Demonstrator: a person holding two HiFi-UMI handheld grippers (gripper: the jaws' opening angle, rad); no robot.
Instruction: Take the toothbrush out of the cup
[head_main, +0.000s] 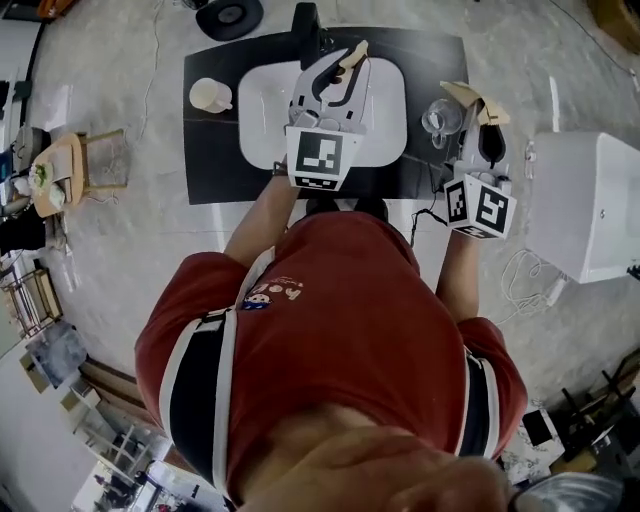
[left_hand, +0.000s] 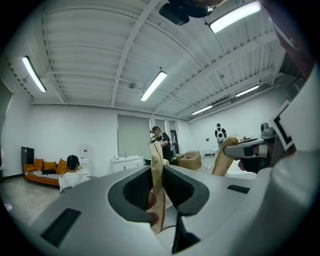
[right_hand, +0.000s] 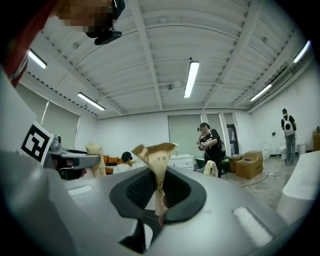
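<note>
**A:** What is taking up the most room?

**B:** A black desk (head_main: 215, 160) is carrying a white basin (head_main: 262, 115). A cream cup (head_main: 210, 95) is sitting by its left edge and a glass cup (head_main: 437, 118) near its right edge.

**A:** And the toothbrush?

**B:** It is not showing in any view, so I cannot tell its place or which way it is pointing.

**A:** The claws?

**B:** The left claw (left_hand: 155, 155) is hanging over the basin. The right claw (right_hand: 157, 150) is hanging just beside the glass cup. Both are pressing their pads together.

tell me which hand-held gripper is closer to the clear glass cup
Right. The right hand-held gripper sits just beside the clear glass cup, to its right in the head view; the left hand-held gripper is over the white basin.
</note>
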